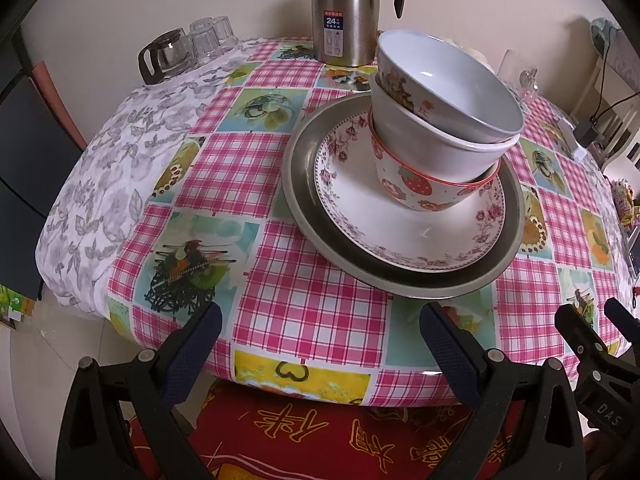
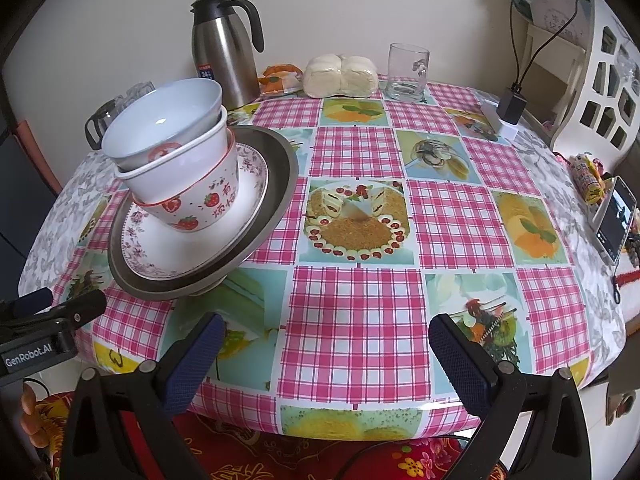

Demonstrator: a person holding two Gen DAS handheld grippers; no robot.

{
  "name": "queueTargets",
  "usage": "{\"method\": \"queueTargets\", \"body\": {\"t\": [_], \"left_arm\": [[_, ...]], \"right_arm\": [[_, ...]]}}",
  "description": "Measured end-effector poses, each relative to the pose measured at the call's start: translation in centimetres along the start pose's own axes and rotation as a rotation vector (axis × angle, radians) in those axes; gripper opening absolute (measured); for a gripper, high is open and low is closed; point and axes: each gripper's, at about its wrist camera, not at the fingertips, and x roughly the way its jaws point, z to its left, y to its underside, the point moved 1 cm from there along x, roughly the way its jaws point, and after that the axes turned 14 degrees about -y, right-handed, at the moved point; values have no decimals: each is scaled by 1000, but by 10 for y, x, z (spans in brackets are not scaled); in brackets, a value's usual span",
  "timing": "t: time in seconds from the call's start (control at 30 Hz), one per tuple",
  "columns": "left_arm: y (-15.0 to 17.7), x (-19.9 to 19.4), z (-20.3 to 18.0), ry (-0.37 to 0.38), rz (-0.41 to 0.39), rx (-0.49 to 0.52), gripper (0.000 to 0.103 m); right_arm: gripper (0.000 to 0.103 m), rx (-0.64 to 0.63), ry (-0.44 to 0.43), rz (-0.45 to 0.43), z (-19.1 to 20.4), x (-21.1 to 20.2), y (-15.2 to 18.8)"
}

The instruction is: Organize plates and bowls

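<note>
A stack stands on the table: a grey metal plate (image 1: 300, 184) at the bottom, a floral plate (image 1: 360, 216) on it, then three nested bowls. The lowest bowl has strawberries (image 1: 416, 192), the middle is white (image 1: 420, 140), the top is white with a pale blue inside (image 1: 448, 88) and tilts. The stack also shows in the right wrist view (image 2: 192, 200). My left gripper (image 1: 320, 344) is open and empty, just short of the plate's near rim. My right gripper (image 2: 326, 354) is open and empty over the table's front edge, right of the stack.
A steel thermos (image 1: 346, 12) stands behind the stack. A glass carafe (image 1: 166, 56) and upturned glasses (image 1: 210, 36) sit at back left. A glass mug (image 2: 408, 72), wrapped buns (image 2: 340, 76), a charger (image 2: 510, 106) and a phone (image 2: 614, 220) are at the right.
</note>
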Motion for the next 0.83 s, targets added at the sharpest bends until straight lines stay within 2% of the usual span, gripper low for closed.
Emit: {"method": "queueTargets", "body": {"t": [0.83], "left_arm": [[-6,-8,15,12,-59,-50,99]], "right_arm": [[103,-26,1,-8,10,1,-2]]}}
